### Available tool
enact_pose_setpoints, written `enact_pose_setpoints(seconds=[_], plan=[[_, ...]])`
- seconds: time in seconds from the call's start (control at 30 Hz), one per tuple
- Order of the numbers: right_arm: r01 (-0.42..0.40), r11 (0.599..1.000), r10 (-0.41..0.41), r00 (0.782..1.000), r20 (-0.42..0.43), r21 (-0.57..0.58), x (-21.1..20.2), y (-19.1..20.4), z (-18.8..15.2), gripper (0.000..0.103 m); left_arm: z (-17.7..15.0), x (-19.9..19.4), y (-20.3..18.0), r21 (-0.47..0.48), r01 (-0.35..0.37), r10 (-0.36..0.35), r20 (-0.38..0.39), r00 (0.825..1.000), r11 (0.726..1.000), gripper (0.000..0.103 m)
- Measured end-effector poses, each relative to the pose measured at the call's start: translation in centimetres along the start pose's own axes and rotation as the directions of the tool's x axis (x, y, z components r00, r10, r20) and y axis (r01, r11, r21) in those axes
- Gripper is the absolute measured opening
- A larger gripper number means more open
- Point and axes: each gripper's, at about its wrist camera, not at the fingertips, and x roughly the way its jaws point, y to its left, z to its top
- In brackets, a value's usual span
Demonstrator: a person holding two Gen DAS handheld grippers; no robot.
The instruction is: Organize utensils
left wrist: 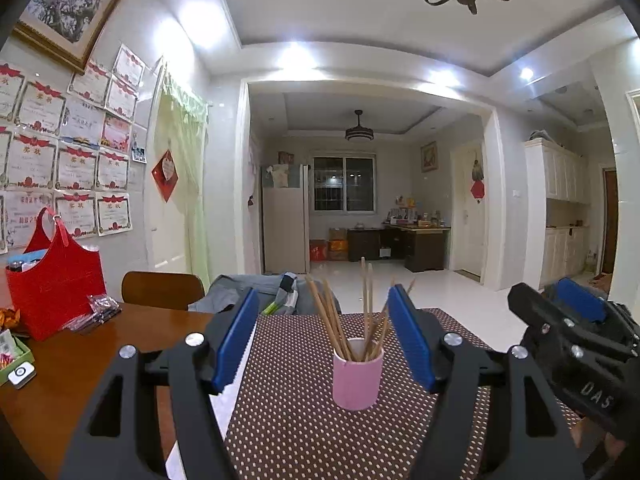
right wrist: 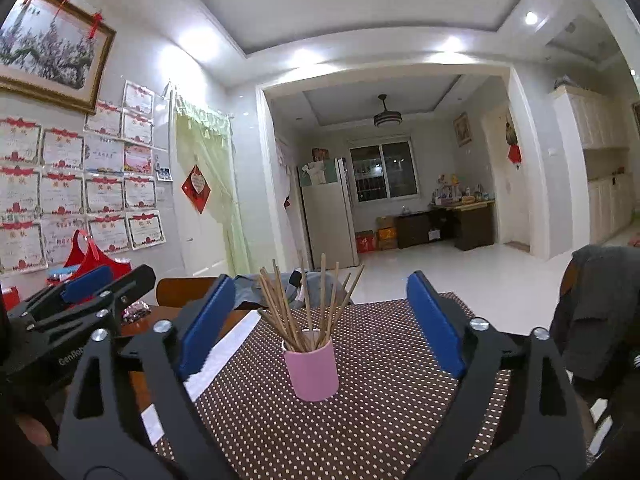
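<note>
A pink cup [left wrist: 357, 376] stands upright on a brown dotted mat [left wrist: 296, 432] and holds several wooden chopsticks [left wrist: 340, 320] that fan out of its top. My left gripper [left wrist: 324, 312] is open and empty, its blue pads level with the chopsticks and nearer to me than the cup. In the right wrist view the same cup [right wrist: 312, 368] with chopsticks [right wrist: 308, 304] stands on the mat [right wrist: 360, 420]. My right gripper [right wrist: 324, 296] is open and empty, short of the cup. Each gripper shows at the edge of the other's view.
A red basket [left wrist: 54, 284] and small packets [left wrist: 96, 312] sit on the wooden table [left wrist: 80, 360] at left, with a green box [left wrist: 12, 354] at the edge. A chair back [left wrist: 162, 290] and grey clothing [left wrist: 248, 292] lie beyond the table. A dark garment [right wrist: 600, 304] hangs at right.
</note>
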Motion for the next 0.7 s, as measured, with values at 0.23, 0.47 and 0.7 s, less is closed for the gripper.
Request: enact_pose_setpoints(seconds=[0.23,0.47,0.7], plan=[[0.014,0.997,-0.011,0.999,0.034,-0.081,-3.4,2.4,0.1,0.093,-0.1,-3.5,0.2,-0.002,-0.008,0.008,0.023,1.0,1.0,0.067],[0.057,0.995,-0.053,0.997,0.053,-0.083,-5.1,2.6,0.5,0.093,-0.1,-5.7,-0.5,0.016,0.005,-0.006,0.047,0.999,1.0,0.067],[0.097,0.989,-0.09,0.994,0.068,-0.116,-5.8,2.9,0.3,0.094,-0.3,-6.4,-1.0,0.04,-0.001,-0.001,0.063,0.998,0.999,0.067]])
